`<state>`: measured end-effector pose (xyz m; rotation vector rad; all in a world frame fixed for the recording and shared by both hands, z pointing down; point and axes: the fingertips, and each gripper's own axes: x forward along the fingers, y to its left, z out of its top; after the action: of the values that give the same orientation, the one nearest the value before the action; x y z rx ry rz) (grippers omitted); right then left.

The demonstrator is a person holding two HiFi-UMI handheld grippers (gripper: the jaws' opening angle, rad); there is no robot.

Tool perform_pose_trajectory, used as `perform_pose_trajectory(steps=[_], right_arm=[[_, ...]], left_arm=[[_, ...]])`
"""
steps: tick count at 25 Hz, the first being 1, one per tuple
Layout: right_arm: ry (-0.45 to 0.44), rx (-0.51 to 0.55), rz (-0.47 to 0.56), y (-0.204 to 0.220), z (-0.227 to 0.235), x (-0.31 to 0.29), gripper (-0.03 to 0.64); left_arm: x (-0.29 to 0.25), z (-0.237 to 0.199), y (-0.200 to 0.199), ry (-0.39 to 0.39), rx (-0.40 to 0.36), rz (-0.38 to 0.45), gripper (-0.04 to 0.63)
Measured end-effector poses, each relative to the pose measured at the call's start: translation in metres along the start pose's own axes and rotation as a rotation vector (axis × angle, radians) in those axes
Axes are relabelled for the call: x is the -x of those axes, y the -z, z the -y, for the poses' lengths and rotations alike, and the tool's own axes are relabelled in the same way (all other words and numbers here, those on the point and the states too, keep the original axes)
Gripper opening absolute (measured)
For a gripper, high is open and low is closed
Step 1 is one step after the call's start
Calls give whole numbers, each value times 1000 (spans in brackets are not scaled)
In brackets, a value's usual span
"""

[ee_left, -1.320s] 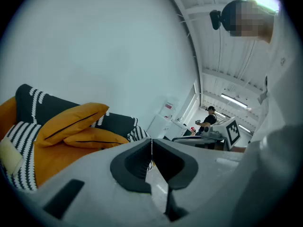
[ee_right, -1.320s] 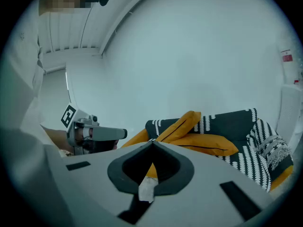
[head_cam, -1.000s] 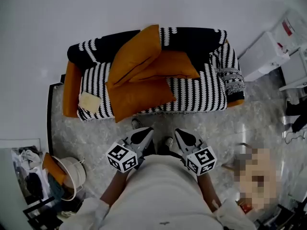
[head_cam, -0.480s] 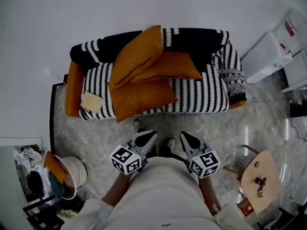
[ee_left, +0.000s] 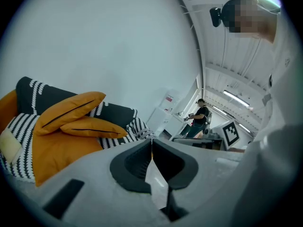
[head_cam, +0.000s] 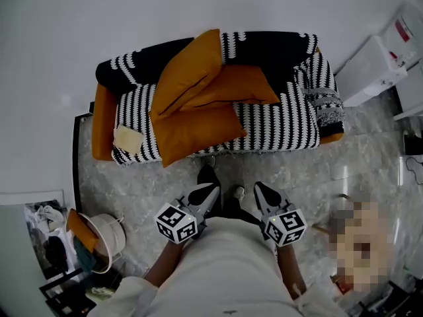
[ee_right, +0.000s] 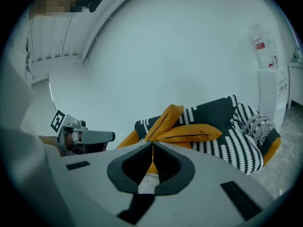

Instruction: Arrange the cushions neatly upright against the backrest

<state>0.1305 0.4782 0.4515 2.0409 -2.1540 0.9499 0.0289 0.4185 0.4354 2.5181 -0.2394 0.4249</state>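
**Both grippers held short of the sofa, no contact yet.** The left gripper point(head_cam: 213, 190) and right gripper point(head_cam: 259, 189) sit close to the person's body above the floor point(head_cam: 310, 170), well apart from the sofa point(head_cam: 100, 124). The jaws of each are closed together, with nothing between them.

*Likely hazards, judged from this layout.*
- The three orange cushions overlap, so pulling a lower one could drag or tumble whatever rests on it.
- The front cushion point(head_cam: 198, 132) overhangs the seat edge and could slide to the floor if nudged outward.
- The cushions look soft and full, so a pinch on too little fabric at a corner may slip. The jaws must open before any grasp.
- The loose striped cover point(head_cam: 277, 121) could bunch up or be caught along with a cushion.

*Cushions.* All three are plain orange and roughly square, with a dark seam line along the edge, and all are crowded on the left half of the seat.
- The tall cushion point(head_cam: 188, 71) leans tilted against the backrest point(head_cam: 271, 45), with one corner above its top.
- The middle cushion point(head_cam: 231, 88) lies nearly flat, partly beneath the tall one and over the front one.
- The front cushion lies flat.

None stands neatly upright, and the right half of the seat holds no cushion. A small pale item point(head_cam: 125, 139) lies on the seat beside the front cushion.
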Motion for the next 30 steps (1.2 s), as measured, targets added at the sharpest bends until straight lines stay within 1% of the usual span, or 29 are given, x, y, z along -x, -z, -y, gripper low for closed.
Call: perform_pose_trajectory(steps=[3,7,10,13,15,17,18,19,20,23,24,27,30], right_arm=[[24,-20,-7,-1,9,-6,8],[57,-42,-11,-8,22,-19,8],[84,-50,-19,-20,36,-36,8],[105,-43,-22,-44,49,-60,8],[114,-31,-22,-64,56,-79,8],[118,-19,-18,-86,60,-101,8],[122,-15,-15,-98,62,-112,8],[127,-12,-11,-109,63,-123,8],[130,-10,-7,-119,64,-134,8],[130,-5,-6,-142,63,-168,8],[131,-3,-9,-147,62,-179,8],[144,-5,-22,-157,60,-206,8],[171,-7,-40,-160,60,-224,8]], left_arm=[[-5,-9,-2,8,22,-15,20],[-21,-33,-12,20,71,-17,20],[-40,-60,-30,13,71,-21,20],[-59,-95,-59,5,76,-9,20],[-71,-123,-80,-4,93,2,20],[-79,-151,-100,-21,110,9,21],[-83,-166,-108,-34,106,6,21],[-86,-180,-115,-51,87,-7,21],[-89,-195,-120,-73,49,-32,21],[-93,-244,-127,-154,-110,-141,25],[-94,-262,-129,-173,-134,-163,31],[-98,-311,-135,-215,-143,-206,100],[-106,-356,-129,-256,-156,-265,157]])
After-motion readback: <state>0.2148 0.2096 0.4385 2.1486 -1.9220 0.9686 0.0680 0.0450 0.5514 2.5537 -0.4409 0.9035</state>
